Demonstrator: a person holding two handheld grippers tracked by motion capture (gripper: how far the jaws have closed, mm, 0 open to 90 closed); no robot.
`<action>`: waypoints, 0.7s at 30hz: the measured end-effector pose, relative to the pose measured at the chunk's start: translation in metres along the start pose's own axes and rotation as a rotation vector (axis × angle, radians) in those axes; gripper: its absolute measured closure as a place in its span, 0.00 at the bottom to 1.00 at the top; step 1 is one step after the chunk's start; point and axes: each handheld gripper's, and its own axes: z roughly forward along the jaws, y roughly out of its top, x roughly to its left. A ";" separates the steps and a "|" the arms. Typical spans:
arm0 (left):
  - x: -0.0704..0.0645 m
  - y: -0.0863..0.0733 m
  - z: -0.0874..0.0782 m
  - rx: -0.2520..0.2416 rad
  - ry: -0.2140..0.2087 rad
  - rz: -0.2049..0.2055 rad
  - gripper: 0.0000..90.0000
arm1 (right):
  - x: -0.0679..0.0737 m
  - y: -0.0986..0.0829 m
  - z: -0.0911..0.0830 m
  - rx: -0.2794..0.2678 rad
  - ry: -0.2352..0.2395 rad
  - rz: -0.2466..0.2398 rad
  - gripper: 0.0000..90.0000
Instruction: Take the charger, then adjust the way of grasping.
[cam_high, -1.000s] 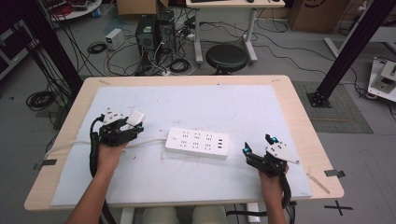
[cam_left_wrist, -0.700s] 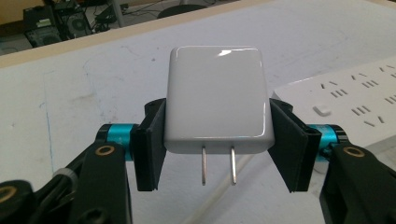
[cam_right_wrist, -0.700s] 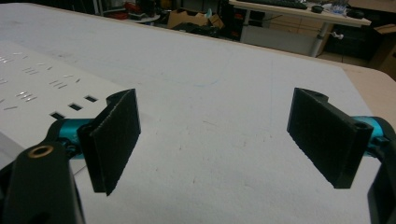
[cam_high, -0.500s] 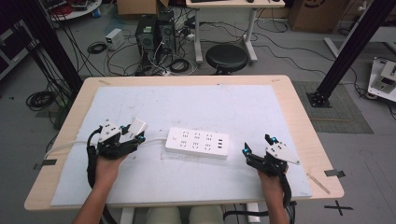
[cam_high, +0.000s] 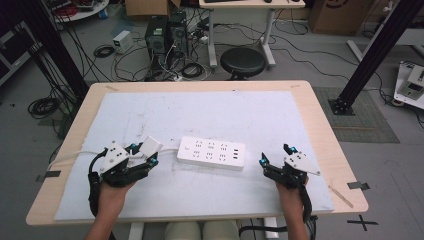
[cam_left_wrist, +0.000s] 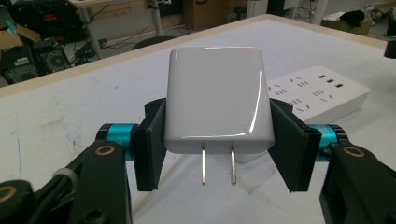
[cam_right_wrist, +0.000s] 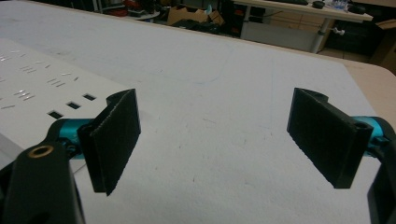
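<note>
Gripping a white plug (cam_left_wrist: 217, 100) by its two flat sides, the left gripper (cam_high: 142, 157) sits at about 8 o'clock on the bench (cam_high: 320, 130) in the high view, with the plug poking out past its fingers (cam_left_wrist: 150, 142) toward the power strip (cam_high: 212, 152). In the left gripper view the plug is a glossy, rounded white block with two bare metal prongs hanging from its lower face; its far side is hidden, and any print on it cannot be made out. The power strip lies near the middle of the white mat (cam_high: 240, 115), long side running from 9 to 3 o'clock, just beside the plug but not touching it as far as the high view shows. Its socket slots show as small dark marks, too small there to count; in the right gripper view the power strip (cam_right_wrist: 32, 88) is cut off at the left edge and partly covered by a finger. The right gripper (cam_high: 277, 157) rests at about 4 o'clock, near the strip's right end, its fingers (cam_right_wrist: 114, 140) spread wide with nothing but bare mat between them. A white cord (cam_high: 70, 157) runs off the bench at 9 o'clock; where it ends is hidden behind the left gripper. Both forearms are cut off at the bottom edge.
</note>
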 end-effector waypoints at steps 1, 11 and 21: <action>-0.003 0.002 -0.001 -0.004 -0.002 0.009 0.47 | 0.000 0.000 0.000 -0.001 0.001 -0.001 0.20; -0.011 0.007 0.007 -0.007 -0.038 0.035 0.47 | 0.000 0.000 0.000 0.000 0.002 0.001 0.20; -0.013 0.009 0.009 -0.008 -0.064 0.042 0.47 | 0.000 0.000 0.001 0.004 0.002 0.003 0.20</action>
